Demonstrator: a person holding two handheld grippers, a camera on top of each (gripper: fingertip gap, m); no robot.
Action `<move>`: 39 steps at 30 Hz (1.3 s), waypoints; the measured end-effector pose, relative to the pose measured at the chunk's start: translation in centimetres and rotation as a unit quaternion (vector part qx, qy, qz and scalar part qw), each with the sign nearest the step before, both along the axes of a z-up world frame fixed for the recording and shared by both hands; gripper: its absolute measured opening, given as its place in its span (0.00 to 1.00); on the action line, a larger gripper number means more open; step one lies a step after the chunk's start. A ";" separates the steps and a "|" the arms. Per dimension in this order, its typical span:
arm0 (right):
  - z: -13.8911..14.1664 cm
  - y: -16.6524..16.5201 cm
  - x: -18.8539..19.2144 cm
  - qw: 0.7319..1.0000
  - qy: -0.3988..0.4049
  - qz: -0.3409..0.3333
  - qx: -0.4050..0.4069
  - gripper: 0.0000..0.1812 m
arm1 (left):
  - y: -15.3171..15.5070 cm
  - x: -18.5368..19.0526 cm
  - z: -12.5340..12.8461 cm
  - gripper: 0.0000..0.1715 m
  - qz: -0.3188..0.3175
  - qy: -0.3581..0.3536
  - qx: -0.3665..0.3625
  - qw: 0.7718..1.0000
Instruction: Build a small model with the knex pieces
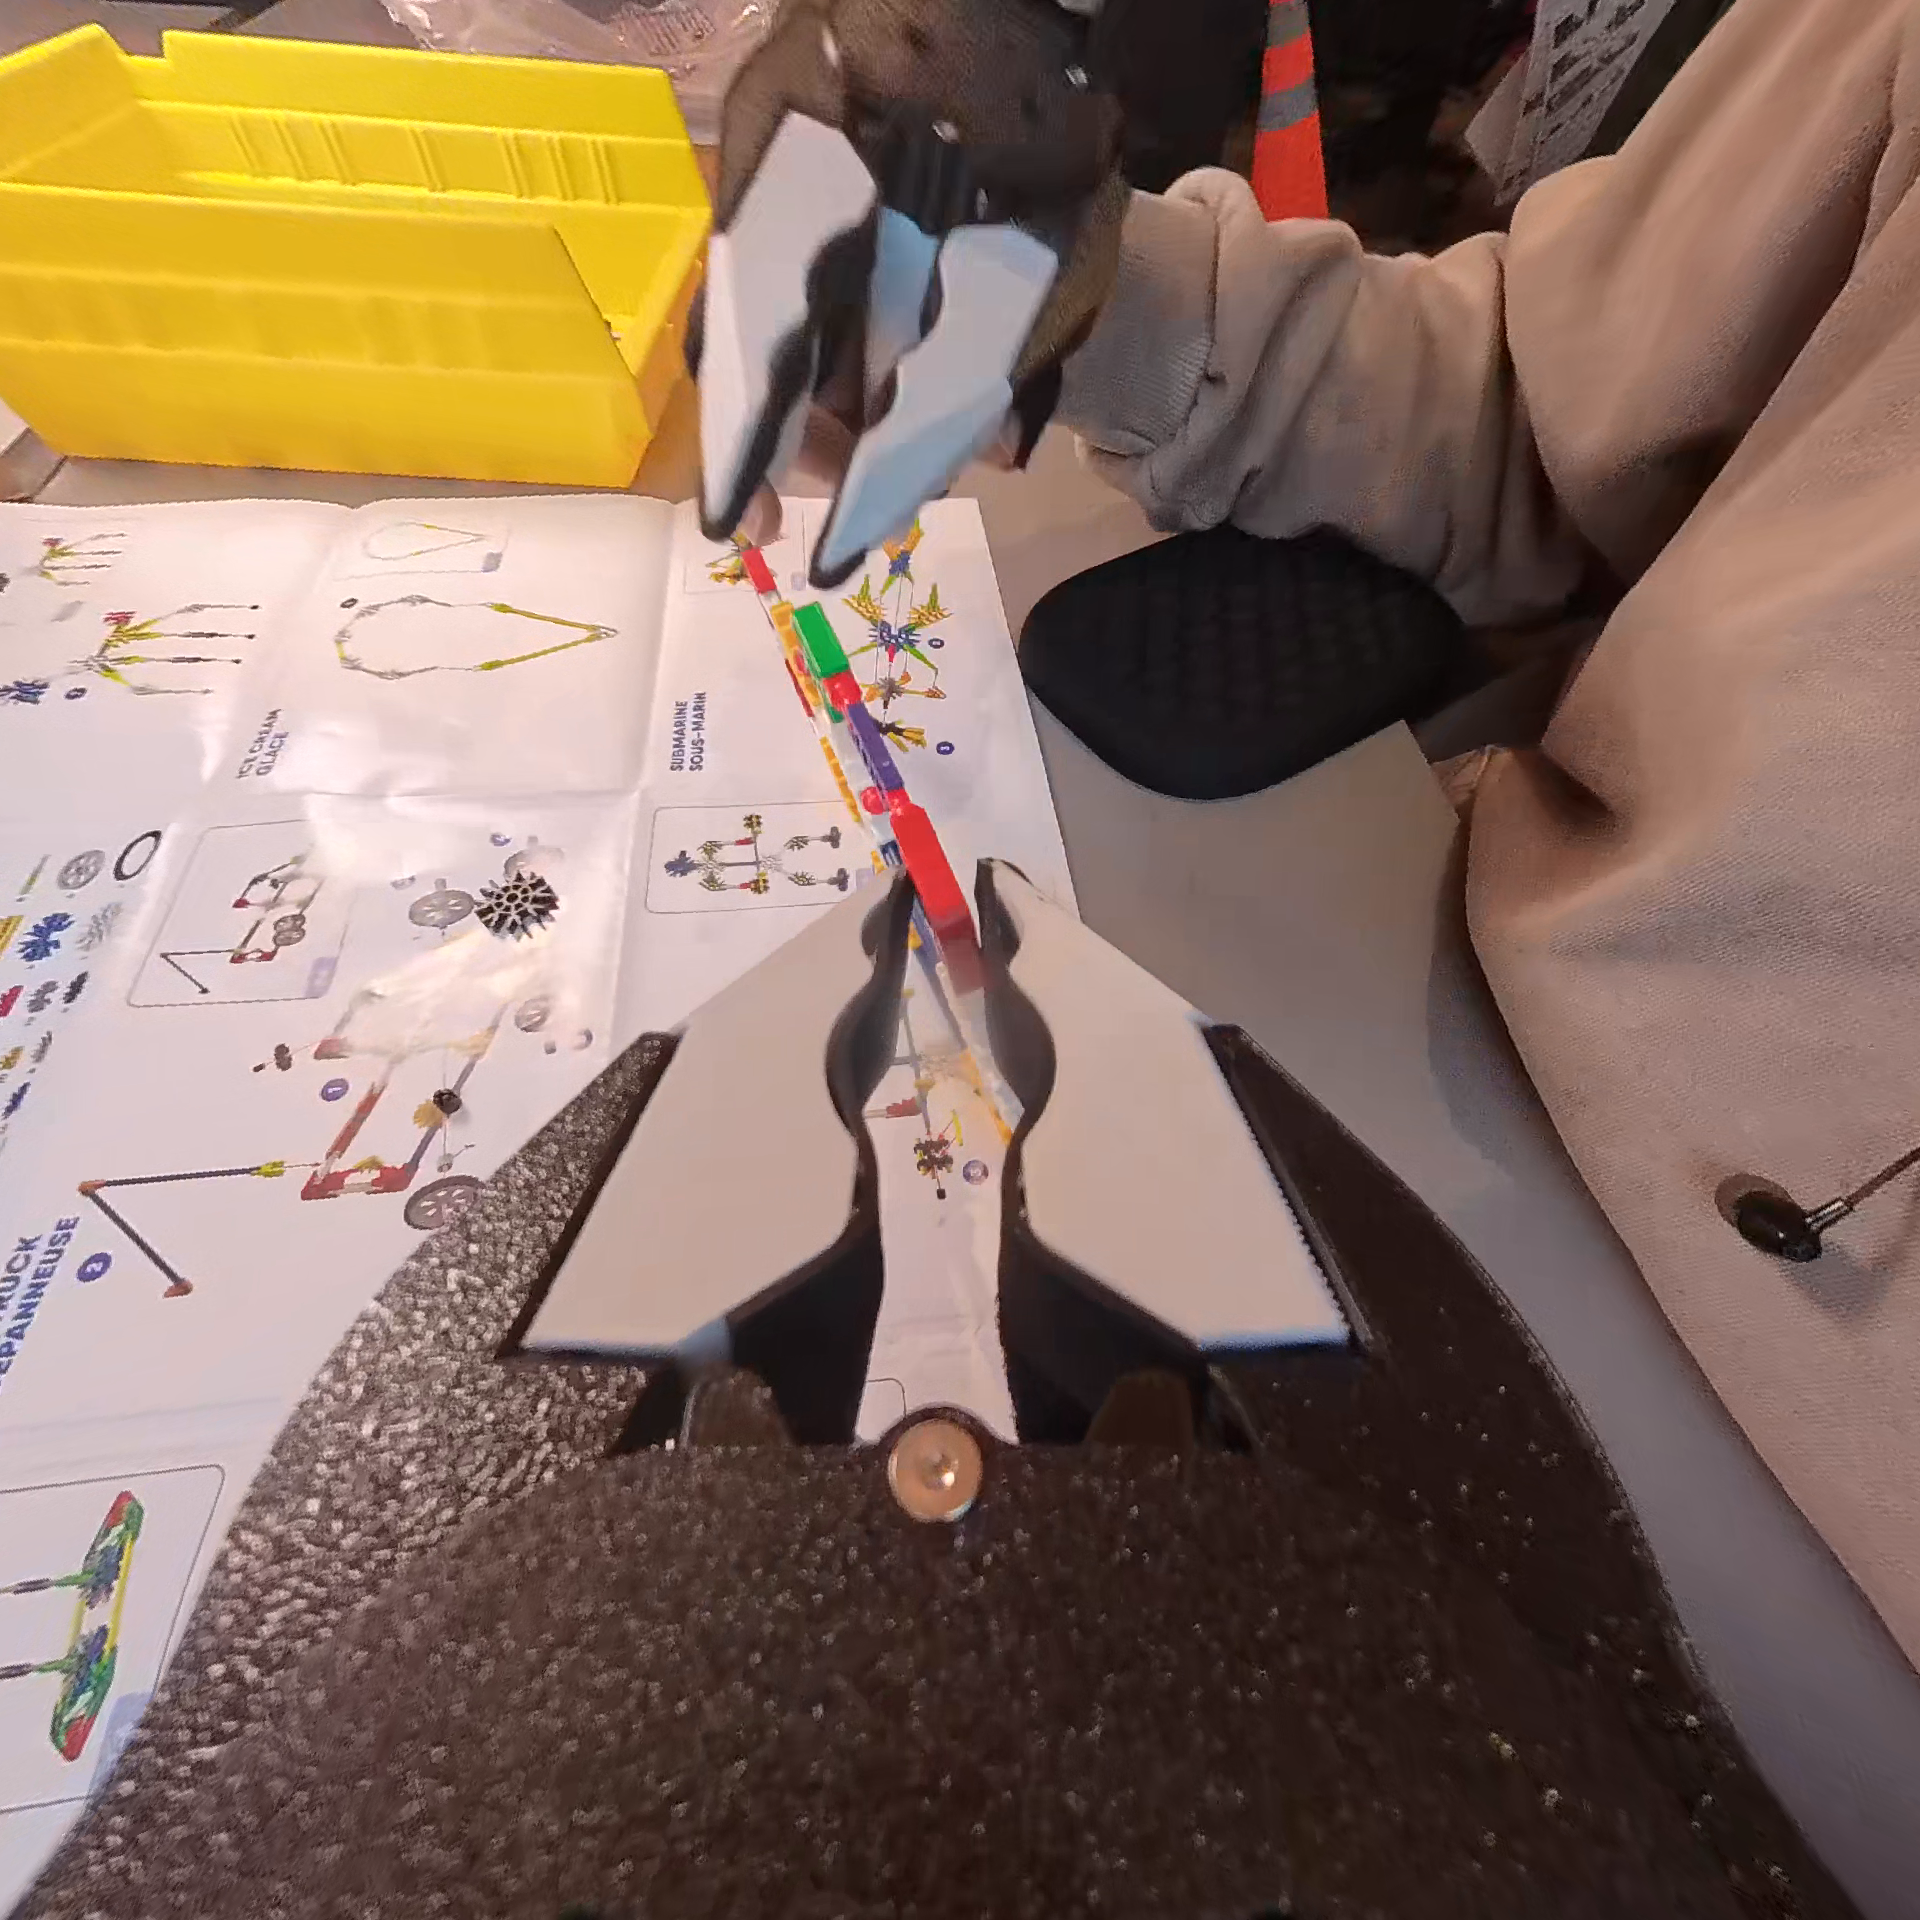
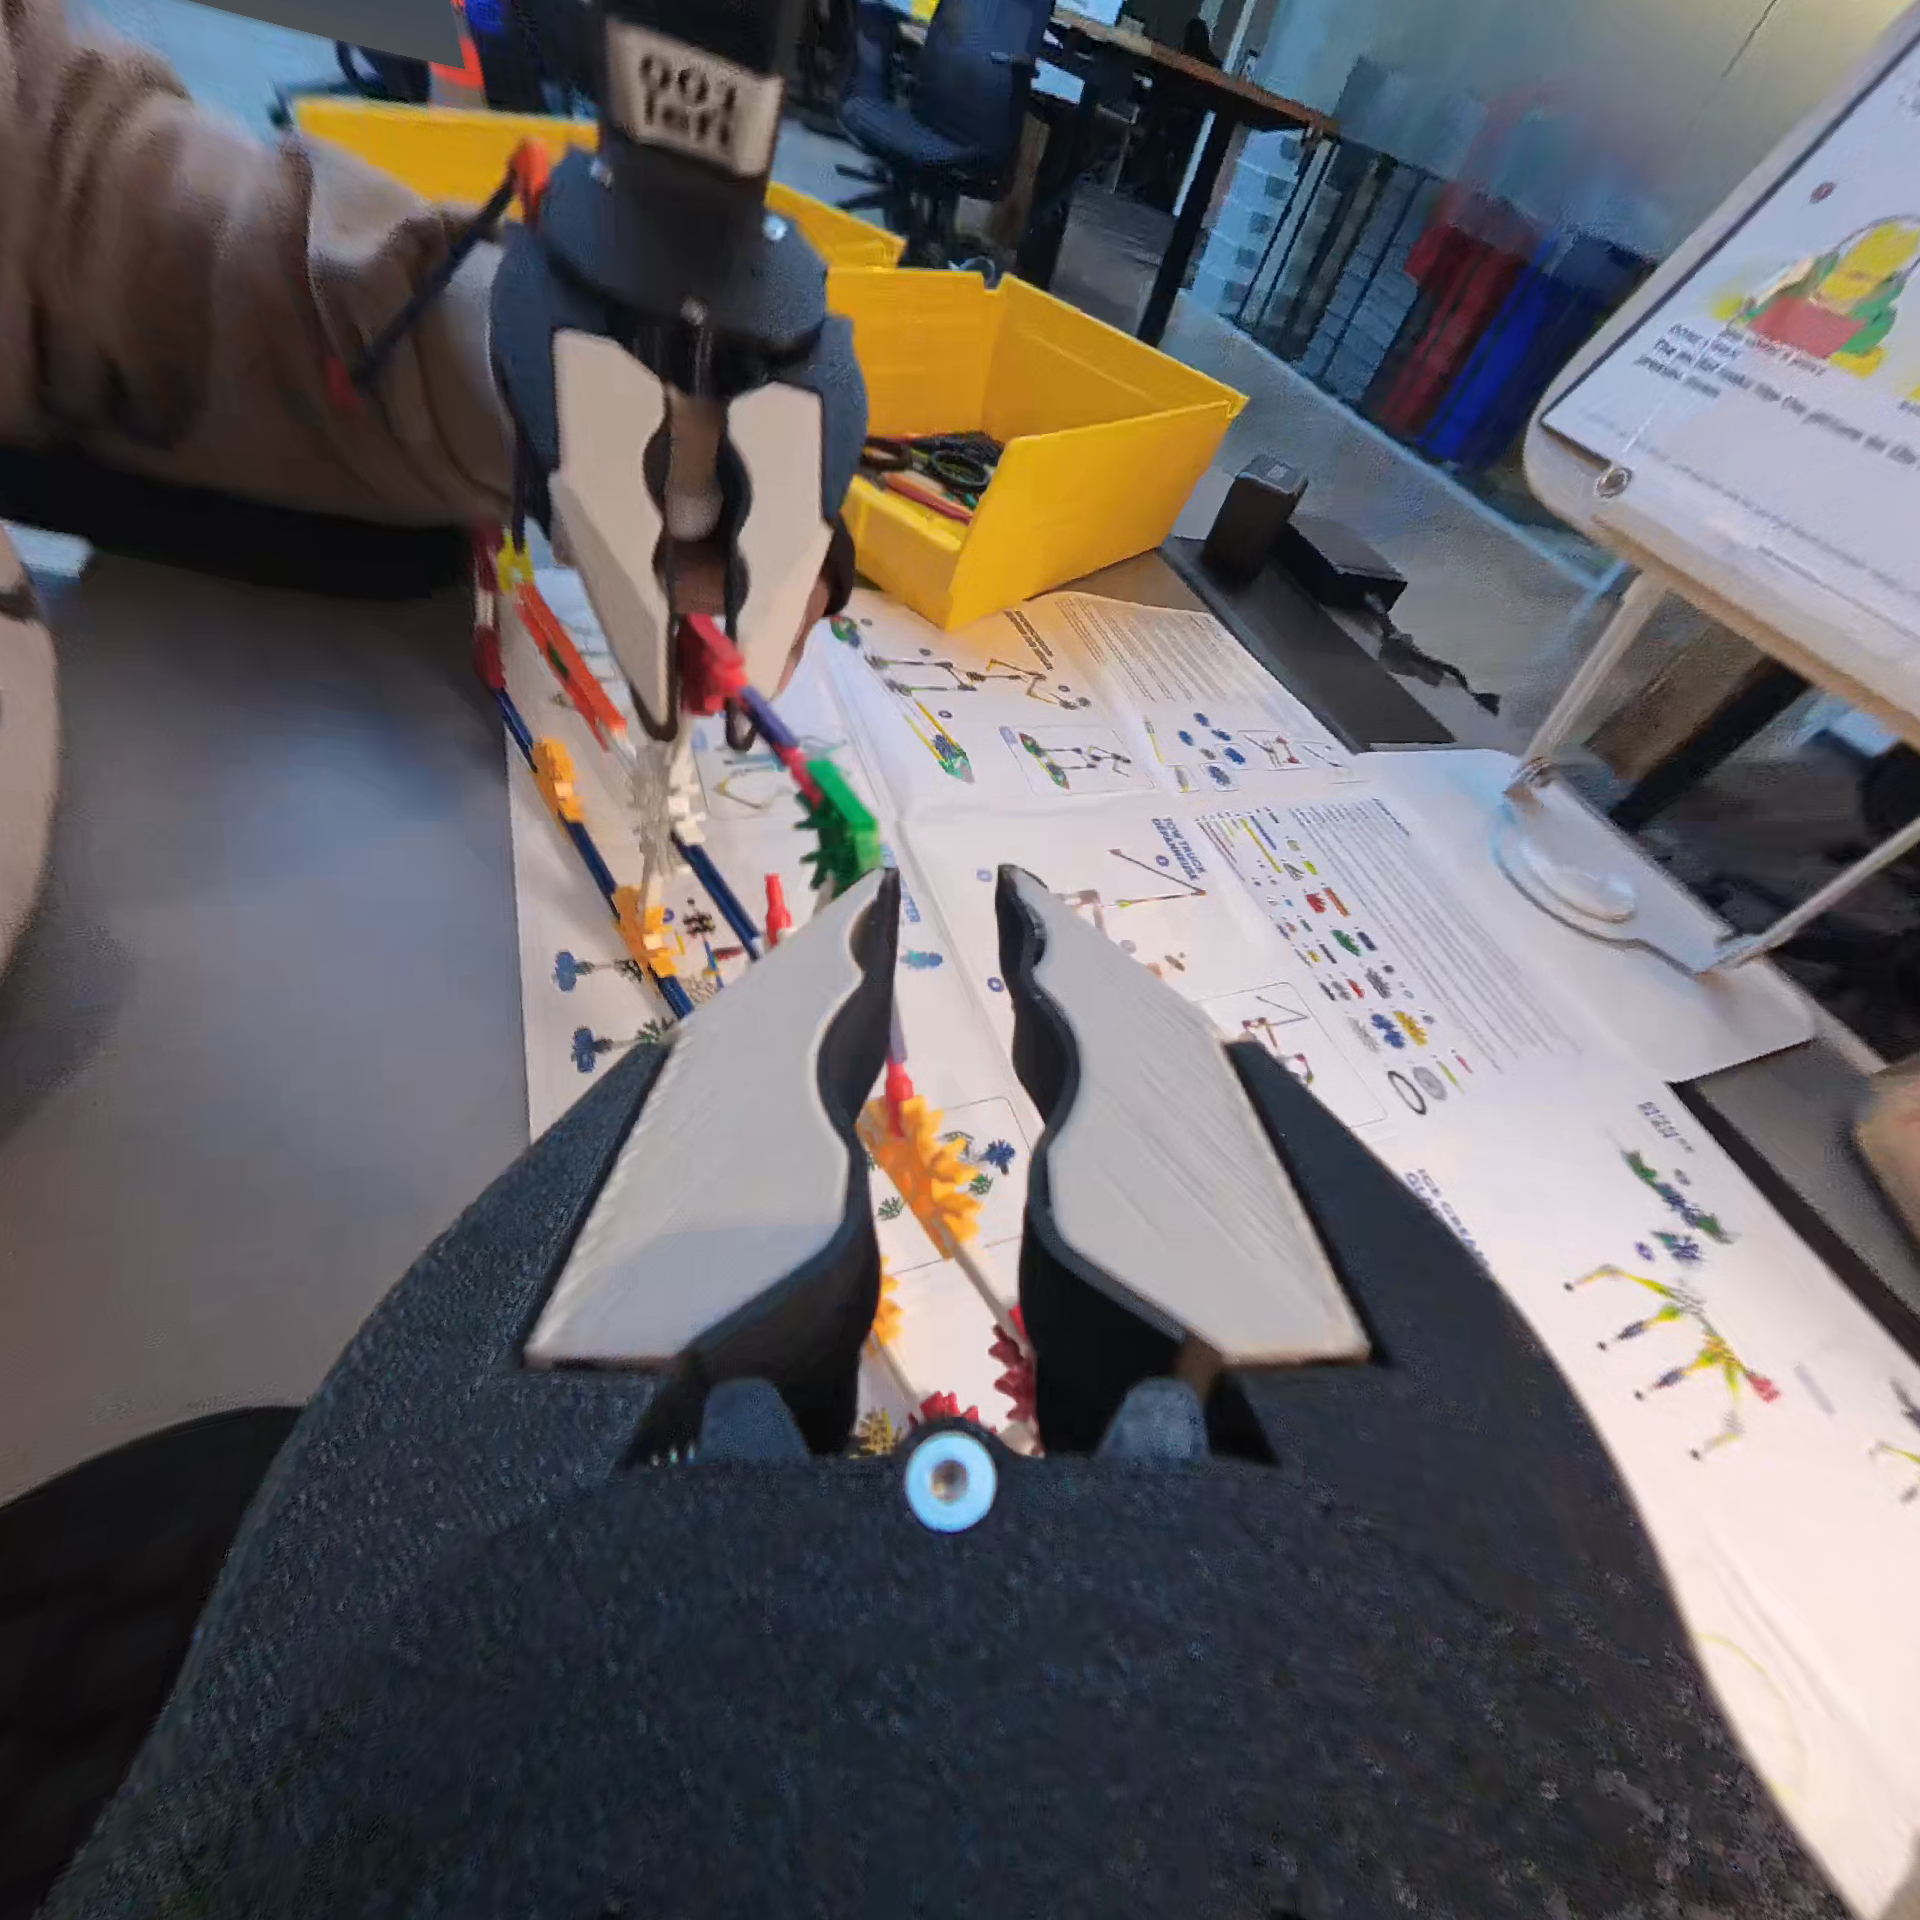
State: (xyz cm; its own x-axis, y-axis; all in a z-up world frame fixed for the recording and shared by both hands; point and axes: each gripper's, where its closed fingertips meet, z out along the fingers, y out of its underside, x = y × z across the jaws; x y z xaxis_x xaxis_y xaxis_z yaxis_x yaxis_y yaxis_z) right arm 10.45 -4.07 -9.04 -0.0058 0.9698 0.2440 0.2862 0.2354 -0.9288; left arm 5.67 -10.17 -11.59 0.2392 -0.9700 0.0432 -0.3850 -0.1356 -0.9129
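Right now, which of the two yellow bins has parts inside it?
The nearer yellow bin, beside the instruction sheet, holds dark and red parts. The farther yellow bin, behind the left gripper, shows only its rim; its contents are hidden.

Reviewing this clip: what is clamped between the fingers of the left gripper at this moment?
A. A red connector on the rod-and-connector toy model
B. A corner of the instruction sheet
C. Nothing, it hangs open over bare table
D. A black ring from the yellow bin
A: in both views the left gripper is closed around a red connector on the toy model, above the instruction sheet.
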 end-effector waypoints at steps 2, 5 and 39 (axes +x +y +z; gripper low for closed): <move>0.9 2.2 0.0 0.998 -0.022 -0.007 -0.050 0.10 | -0.2 0.2 0.0 0.06 0.002 -0.001 0.011 1.000; -3.1 6.1 -0.7 0.984 -0.167 -0.021 -0.051 0.12 | -0.1 0.3 0.0 0.06 0.007 -0.003 0.021 1.000; 0.3 4.7 0.2 0.974 -0.190 -0.118 0.019 0.11 | 1.5 -0.3 -1.4 0.03 0.063 -0.027 0.023 0.997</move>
State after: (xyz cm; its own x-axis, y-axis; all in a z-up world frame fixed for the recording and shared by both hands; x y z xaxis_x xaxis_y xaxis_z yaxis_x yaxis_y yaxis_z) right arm 10.62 0.63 -8.77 0.1195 0.9452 0.3039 0.6586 0.1536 -0.7366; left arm 5.37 -8.70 -12.97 0.3575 -0.9338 0.0161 -0.3180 -0.1379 -0.9380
